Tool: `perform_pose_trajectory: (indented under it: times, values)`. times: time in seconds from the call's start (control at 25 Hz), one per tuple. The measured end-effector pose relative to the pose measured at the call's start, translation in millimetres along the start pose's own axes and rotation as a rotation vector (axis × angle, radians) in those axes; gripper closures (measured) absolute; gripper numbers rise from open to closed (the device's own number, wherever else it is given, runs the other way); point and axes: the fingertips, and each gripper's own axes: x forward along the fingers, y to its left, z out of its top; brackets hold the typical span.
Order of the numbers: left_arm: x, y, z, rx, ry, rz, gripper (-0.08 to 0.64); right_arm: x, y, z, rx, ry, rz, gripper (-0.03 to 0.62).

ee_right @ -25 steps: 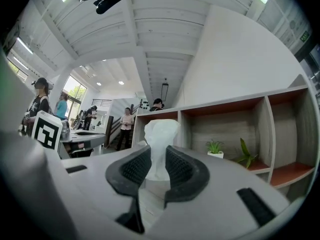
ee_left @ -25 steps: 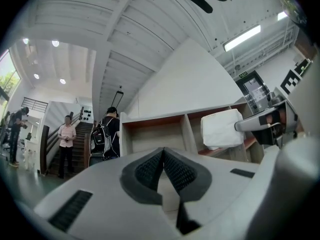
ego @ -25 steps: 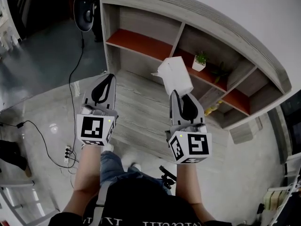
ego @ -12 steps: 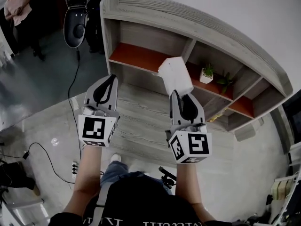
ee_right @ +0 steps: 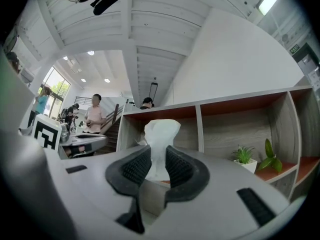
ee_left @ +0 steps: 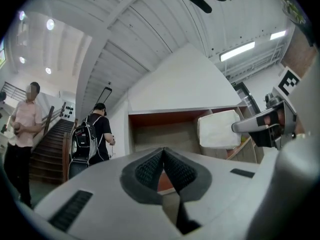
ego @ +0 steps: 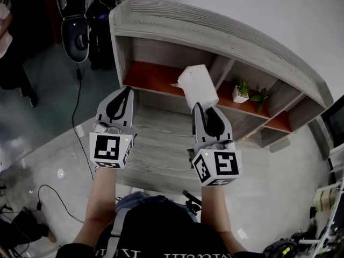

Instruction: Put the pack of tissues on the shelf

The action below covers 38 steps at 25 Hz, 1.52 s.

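Here we hold the pack of tissues (ego: 198, 86) up in front of the shelf (ego: 226, 36).
Our right gripper (ego: 203, 109) pinches its near end, in the air; our left gripper (ego: 123, 93) is pressed together, empty.

The wall (ego: 279, 15) was white; the floor (ego: 40, 98) was grey; a staircase (ee_left: 50, 144) rose at the left, under round ceiling lights (ee_left: 50, 24).

The head camera looks steeply down on the left gripper (ego: 127, 89), right gripper (ego: 197, 106) and shelf (ego: 226, 34), while each gripper camera peers closely along its own jaws, facing that shelf, which all views share.
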Motion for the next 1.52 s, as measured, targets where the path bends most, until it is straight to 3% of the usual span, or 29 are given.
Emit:
perform_pose_trajectory:
  times: [0.24, 0.44, 0.8, 1.0, 1.12, 1.24, 1.52]
  values:
    - [15.1, 11.2, -8.2, -0.031, -0.012, -0.035, 0.548, 17.6, 1.7, -4.5, 0.099, 0.001, -0.014, 0.497]
    - [20.0, 11.2, -8.5, -0.045, -0.021, -0.052, 0.548, 30.5, -1.7, -3.2, 0.293, -0.011, 0.020, 0.497]
    - [23.8, 5.0, -11.0, -0.050, -0.016, -0.062, 0.548, 49.1, -15.1, -10.7, 0.848, -0.048, 0.118, 0.497]
    - [28.9, 3.1, -11.6, -0.050, -0.014, -0.061, 0.548, 59.8, -19.7, -32.3, 1.176, -0.034, 0.123, 0.497]
    - [30.6, 0.8, -13.1, -0.050, -0.012, -0.060, 0.548, 68.2, -15.8, -40.5, 1.321, -0.028, 0.131, 0.497]
    - [30.7, 0.0, -14.7, -0.052, -0.009, -0.057, 0.548, 76.7, -10.6, -47.8, 1.413, -0.012, 0.120, 0.497]
    - [29.8, 4.8, -18.7, -0.052, -0.004, -0.045, 0.548, 92.6, -5.0, -70.2, 1.531, -0.004, 0.087, 0.497]
